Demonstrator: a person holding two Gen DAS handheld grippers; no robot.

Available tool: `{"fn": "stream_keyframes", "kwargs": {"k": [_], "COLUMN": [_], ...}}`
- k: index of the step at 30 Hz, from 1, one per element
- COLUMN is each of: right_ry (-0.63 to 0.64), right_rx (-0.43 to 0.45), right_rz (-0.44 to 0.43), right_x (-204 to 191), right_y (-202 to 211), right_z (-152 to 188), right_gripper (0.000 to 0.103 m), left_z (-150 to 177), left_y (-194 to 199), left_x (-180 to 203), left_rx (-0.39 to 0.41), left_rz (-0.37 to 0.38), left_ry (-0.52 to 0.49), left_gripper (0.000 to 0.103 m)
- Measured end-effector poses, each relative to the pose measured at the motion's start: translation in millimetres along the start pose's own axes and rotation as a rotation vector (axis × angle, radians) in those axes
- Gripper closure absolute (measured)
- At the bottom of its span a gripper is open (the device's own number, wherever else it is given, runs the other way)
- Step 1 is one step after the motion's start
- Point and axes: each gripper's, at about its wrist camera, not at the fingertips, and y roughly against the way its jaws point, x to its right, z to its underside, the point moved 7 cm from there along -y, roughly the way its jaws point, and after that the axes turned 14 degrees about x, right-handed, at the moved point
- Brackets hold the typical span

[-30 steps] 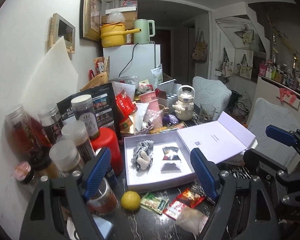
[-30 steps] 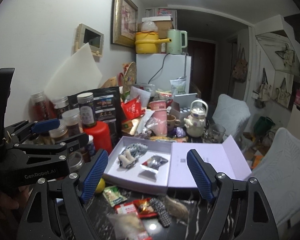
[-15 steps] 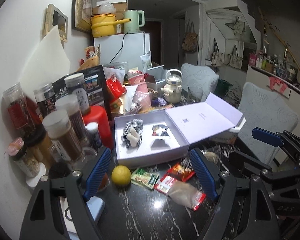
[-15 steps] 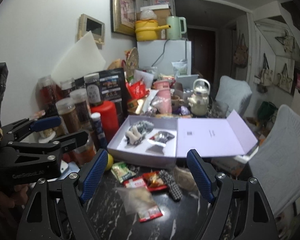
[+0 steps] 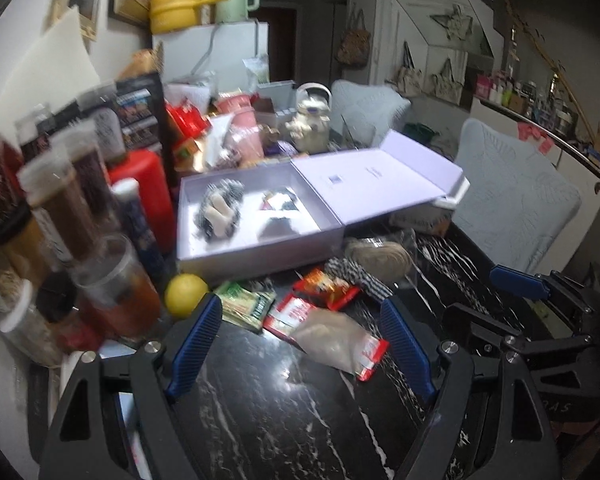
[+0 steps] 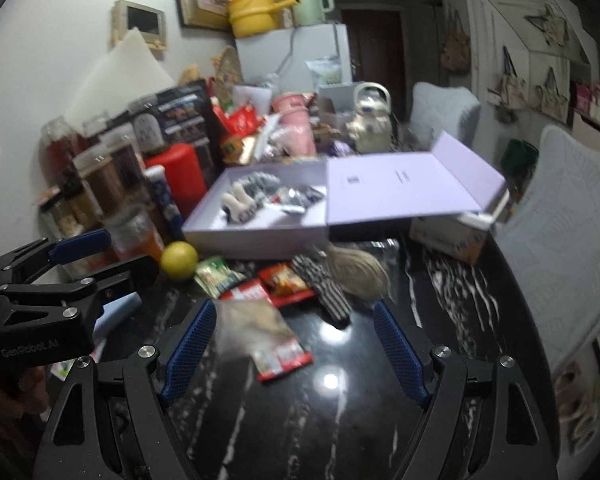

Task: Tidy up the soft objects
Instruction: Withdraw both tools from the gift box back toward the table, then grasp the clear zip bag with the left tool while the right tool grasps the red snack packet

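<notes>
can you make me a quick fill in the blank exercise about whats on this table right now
1. The lid of the lavender box is ____.
2. The round fruit beside the box's near corner is coloured ____.
3. The left gripper and right gripper both have their jaws ____.
4. The black and white striped item lies ____ the box, on the dark marble table.

Missing words: open; yellow; open; outside

snack packet (image 6: 269, 339) between spread fingers (image 6: 188, 342).
</notes>
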Motion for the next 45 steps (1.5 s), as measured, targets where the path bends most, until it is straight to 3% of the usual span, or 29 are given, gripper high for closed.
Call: {"fn": "stream_keyframes", "kwargs": {"k": [13, 24, 28, 38, 41, 42, 45], "right_ry": [-0.042, -0.083, -0.086, -0.097, -0.102, -0.101, -0.095], "right_rx": [-0.098, -0.148, -0.153, -0.193, -0.199, -0.201, -0.200], "right_rz": [0.024, 0.037, 0.048, 0.071, 0.075, 0.074, 0.071], "right_x": [34, 59, 67, 78, 78, 78, 74], "right_y": [-21, -45, -51, -58, -59, -59, -60], "right_z": [39, 50, 49, 58, 59, 59, 59], "right_gripper": [0.021, 0.021, 0.021, 0.021, 0.021, 0.021, 0.021], "left_z": [33, 38, 52, 82, 91, 90, 87], "left_y": [-47, -82, -101, -119, -121, -119, -113], "left_x": [12, 21, 30, 31, 29, 28, 26], "left_rx": [-0.117, -0.181, -0.254, -0.341, -0.366, -0.343, -0.329], "left_rz": [0.051, 0.108, 0.145, 0.129, 0.126, 0.127, 0.150], "left_ry": [0.018, -0.026, -0.039, -0.076, -0.075, -0.075, -0.048], "left_gripper": [0.021, 0.021, 0.021, 0.022, 0.038, 0.049, 0.061]}}
